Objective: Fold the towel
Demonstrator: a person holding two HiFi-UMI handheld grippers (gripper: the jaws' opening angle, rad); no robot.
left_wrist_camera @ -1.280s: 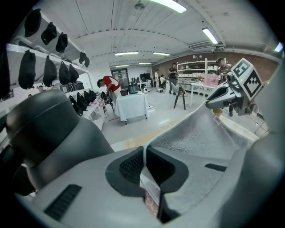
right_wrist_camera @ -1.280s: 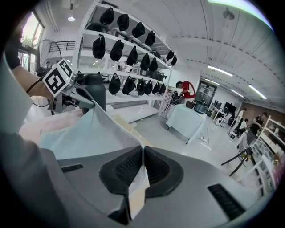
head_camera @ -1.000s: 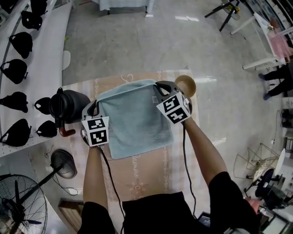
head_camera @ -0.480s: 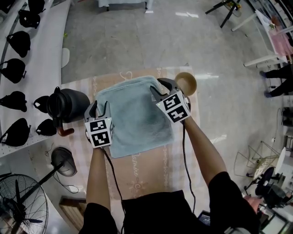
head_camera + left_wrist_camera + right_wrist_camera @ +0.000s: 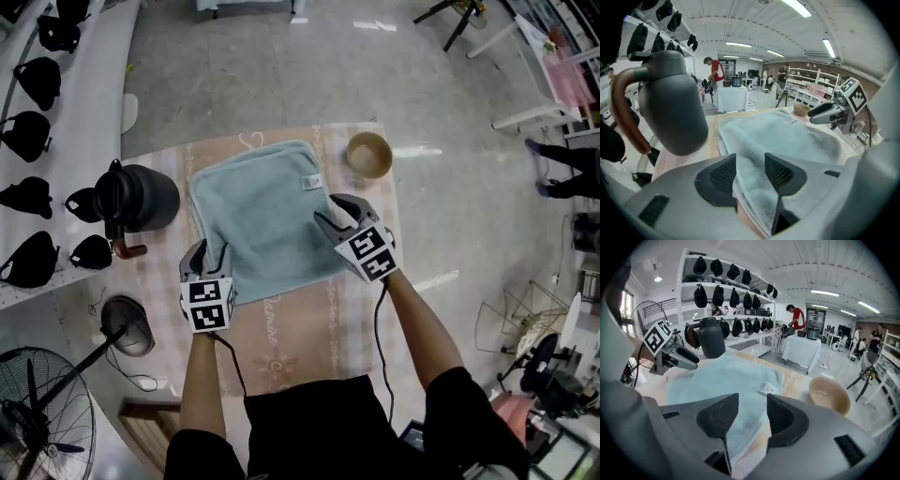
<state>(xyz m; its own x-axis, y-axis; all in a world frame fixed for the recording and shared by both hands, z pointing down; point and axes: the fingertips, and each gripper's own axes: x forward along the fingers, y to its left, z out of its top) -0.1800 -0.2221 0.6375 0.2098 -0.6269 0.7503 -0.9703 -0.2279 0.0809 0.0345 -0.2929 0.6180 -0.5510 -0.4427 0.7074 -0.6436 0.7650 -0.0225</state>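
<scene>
A light blue towel (image 5: 262,220) lies flat on the beige-clothed table (image 5: 309,319), a white label near its far right corner. My left gripper (image 5: 209,253) hovers at the towel's near left corner. Its jaws have just been opening; the towel's (image 5: 787,136) near edge runs between the spread pads of the left gripper (image 5: 750,157), which do not press on it. My right gripper (image 5: 336,212) is over the towel's right edge, its jaws also just opening. Between the right gripper's (image 5: 753,399) parted jaws shows the towel's (image 5: 726,378) edge, not pinched.
A dark jug (image 5: 141,199) with a brown handle stands just left of the towel. A tan bowl (image 5: 368,155) sits at the table's far right corner. White shelves with black caps (image 5: 37,84) run along the left; a fan (image 5: 37,422) and a lamp (image 5: 127,323) stand nearby.
Both grippers have drawn back from the towel's far corners toward its near edge, and their jaws have parted. The towel now lies flat and released.
</scene>
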